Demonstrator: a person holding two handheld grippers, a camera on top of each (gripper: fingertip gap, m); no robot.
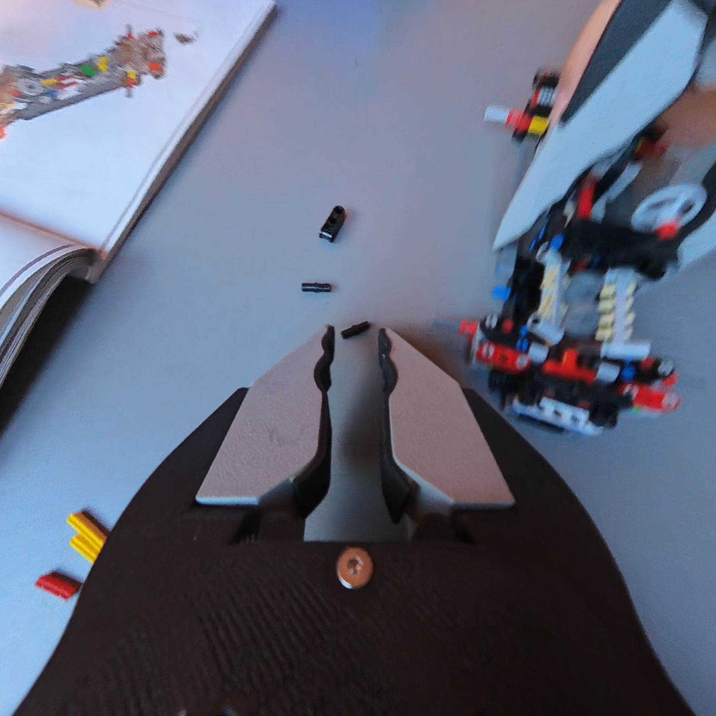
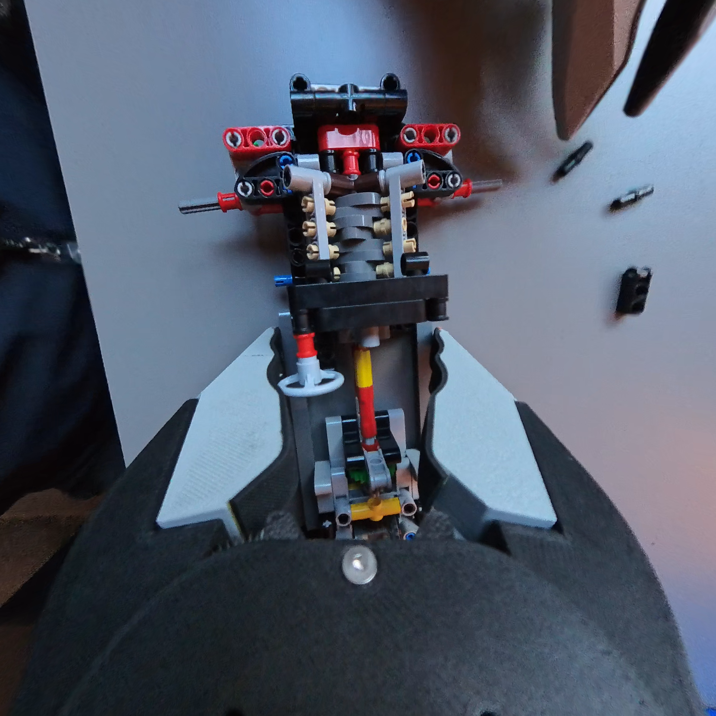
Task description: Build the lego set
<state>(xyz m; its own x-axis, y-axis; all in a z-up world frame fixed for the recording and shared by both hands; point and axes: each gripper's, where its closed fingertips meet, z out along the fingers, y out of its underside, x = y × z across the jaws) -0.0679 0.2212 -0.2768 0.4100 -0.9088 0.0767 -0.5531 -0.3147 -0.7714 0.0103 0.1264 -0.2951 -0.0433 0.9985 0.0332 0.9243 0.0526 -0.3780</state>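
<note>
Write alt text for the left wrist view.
The left tongs hang open over a grey table, a small black pin lying loose between their tips. Beyond lie another black pin and a black connector; an open booklet sits left, a brick-built chassis right.

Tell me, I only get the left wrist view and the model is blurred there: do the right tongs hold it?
Observer: Yes, the right tongs clamp the model by its grey frame, one finger on each side.
Operator: How deep does it sit?
Observer: Deep: its yellow crosspiece lies at the fingers' roots.
Operator: What's at its far end?
Observer: A black block with a cross-shaped hole.
</note>
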